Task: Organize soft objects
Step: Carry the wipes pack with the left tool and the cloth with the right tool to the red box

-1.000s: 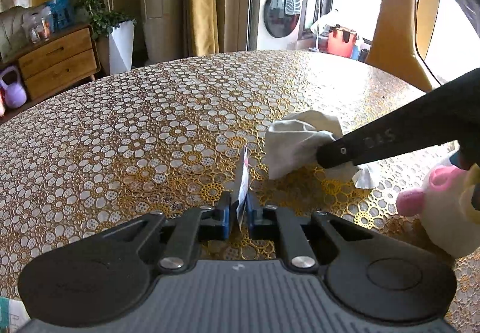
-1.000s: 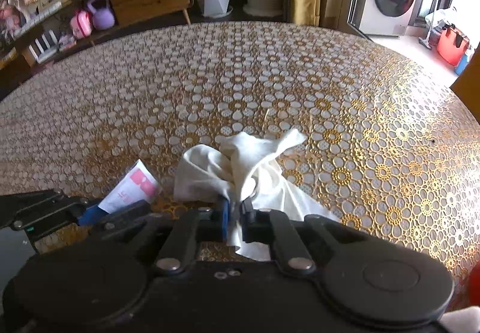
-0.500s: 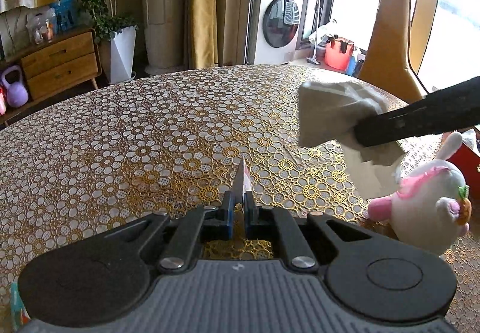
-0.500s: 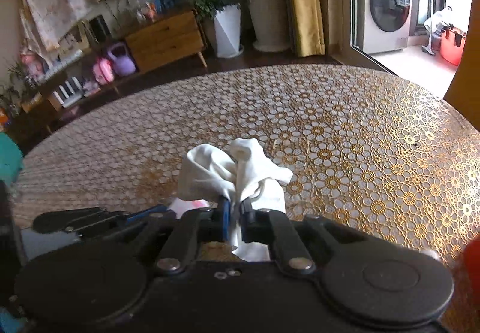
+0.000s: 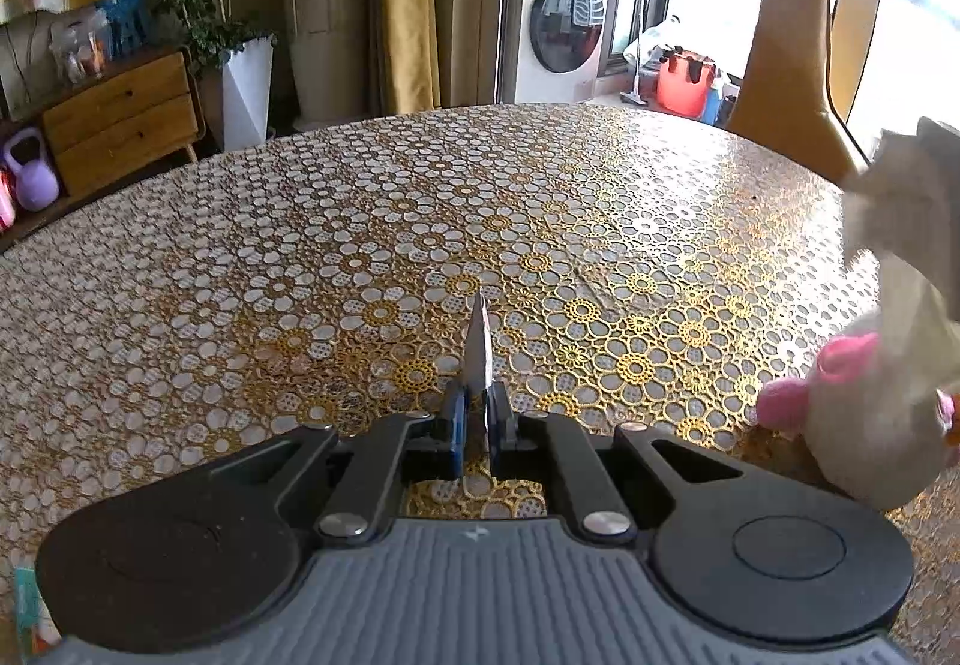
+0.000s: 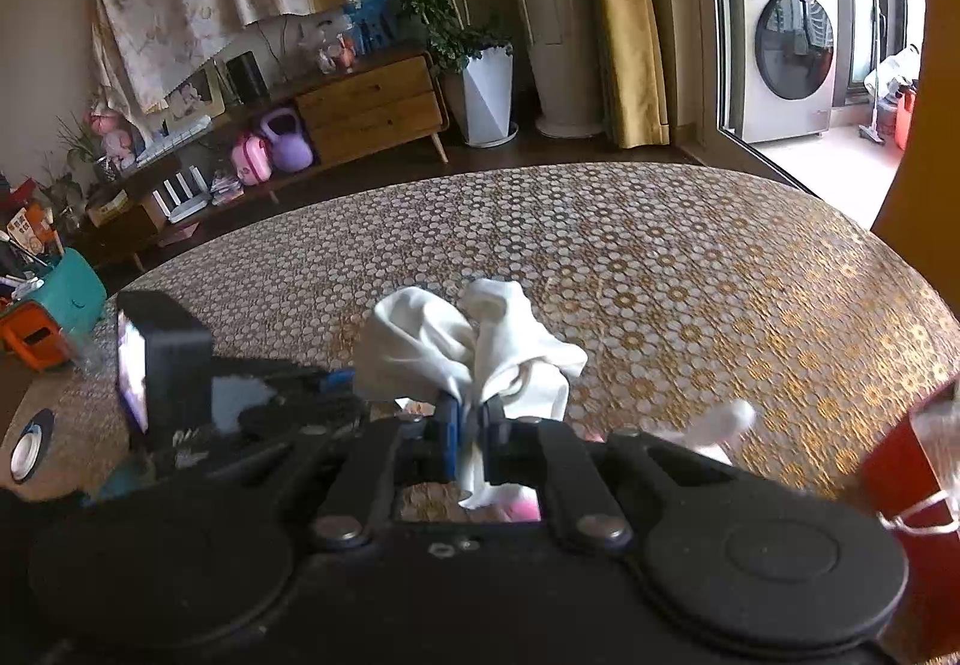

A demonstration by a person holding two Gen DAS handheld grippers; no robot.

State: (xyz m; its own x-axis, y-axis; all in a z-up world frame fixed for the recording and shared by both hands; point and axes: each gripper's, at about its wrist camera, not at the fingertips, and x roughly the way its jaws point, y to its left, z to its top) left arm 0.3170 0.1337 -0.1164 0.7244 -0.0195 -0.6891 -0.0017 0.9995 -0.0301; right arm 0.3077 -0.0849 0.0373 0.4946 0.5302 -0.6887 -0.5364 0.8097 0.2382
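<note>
Gold-and-white lace covers the counter (image 5: 336,257). Plush toy (image 5: 864,425) sits at its right edge, red bag (image 6: 918,461) nearby. Left gripper (image 5: 477,413) clenched on a thin packet (image 5: 479,347), prob. paper. Right gripper (image 6: 471,425), angled down, clamps white cloth (image 6: 462,347) above the counter.

— What's the white cloth (image 6: 480,347) doing?

— It's bunched into crumpled folds and hangs clear above your patterned tablecloth (image 6: 690,269), a tail of fabric trailing down.

— And the plush toy (image 5: 864,425)?

— It's white with pink parts and sits on that tablecloth near its edge, right under the cloth; you can't see its far side.

— The small packet (image 5: 479,347)?

— It's thin, seen edge-on, standing upright above the tablecloth; probably a flat pack.
</note>
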